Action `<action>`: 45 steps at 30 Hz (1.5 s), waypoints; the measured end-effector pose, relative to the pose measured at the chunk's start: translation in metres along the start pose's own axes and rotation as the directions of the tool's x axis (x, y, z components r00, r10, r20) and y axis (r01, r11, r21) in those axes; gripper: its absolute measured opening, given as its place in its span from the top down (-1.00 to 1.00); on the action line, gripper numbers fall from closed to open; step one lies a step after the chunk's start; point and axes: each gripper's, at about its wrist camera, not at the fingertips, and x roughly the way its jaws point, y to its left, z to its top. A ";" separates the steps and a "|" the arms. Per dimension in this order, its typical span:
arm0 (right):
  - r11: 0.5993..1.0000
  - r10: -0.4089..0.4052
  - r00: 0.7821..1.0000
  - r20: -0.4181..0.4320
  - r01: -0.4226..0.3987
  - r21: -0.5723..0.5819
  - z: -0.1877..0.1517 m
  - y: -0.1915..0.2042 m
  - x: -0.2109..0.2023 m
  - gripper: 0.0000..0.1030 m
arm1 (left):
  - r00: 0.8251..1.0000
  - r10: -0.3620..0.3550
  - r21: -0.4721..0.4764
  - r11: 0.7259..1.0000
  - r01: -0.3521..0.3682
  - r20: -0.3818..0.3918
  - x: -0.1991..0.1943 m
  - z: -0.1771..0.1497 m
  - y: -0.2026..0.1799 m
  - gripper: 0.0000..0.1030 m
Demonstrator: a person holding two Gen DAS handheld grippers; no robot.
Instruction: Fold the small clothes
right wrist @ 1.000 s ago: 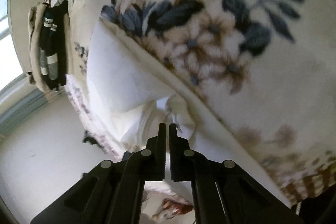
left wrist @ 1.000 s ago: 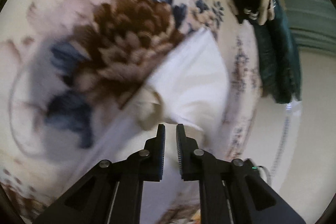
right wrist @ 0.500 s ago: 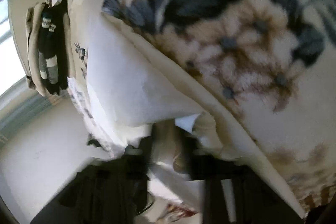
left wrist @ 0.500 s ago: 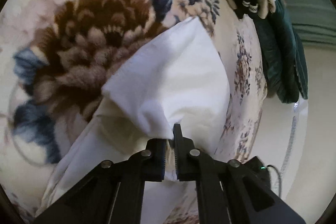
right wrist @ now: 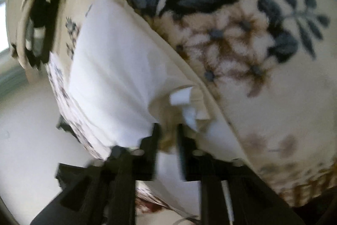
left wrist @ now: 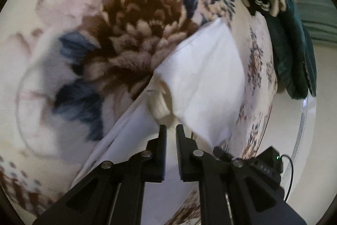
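Here the folded white cotton garment lies on the cream floral fleece blanket, with the left tool and right tool both slightly spread just above its near edge, gripping nothing.

Motion blur is smearing the right gripper, so whether anything is sitting between its jaws cannot be told. The white garment is running under that gripper's body at six o'clock, its near edge hidden. In the left wrist view, the floral blanket is blurring at nine o'clock, and the folded dark clothes at two o'clock are getting cut off by the lens rim.
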 end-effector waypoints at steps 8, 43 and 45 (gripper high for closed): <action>0.995 -0.030 0.997 0.064 0.036 -0.096 0.003 -0.006 -0.050 -0.07 | 0.993 0.002 0.115 0.993 -0.015 0.120 -0.025 0.026 -0.014 -0.12; 0.991 -0.092 0.981 0.170 0.108 -0.085 -0.007 -0.009 -0.038 0.90 | 0.991 0.078 0.186 0.978 -0.097 0.109 0.004 0.037 -0.019 -0.12; 0.989 -0.097 0.980 0.174 0.114 -0.091 -0.007 -0.009 -0.042 0.91 | 0.992 0.068 0.173 0.981 -0.086 0.103 0.006 0.039 -0.017 -0.12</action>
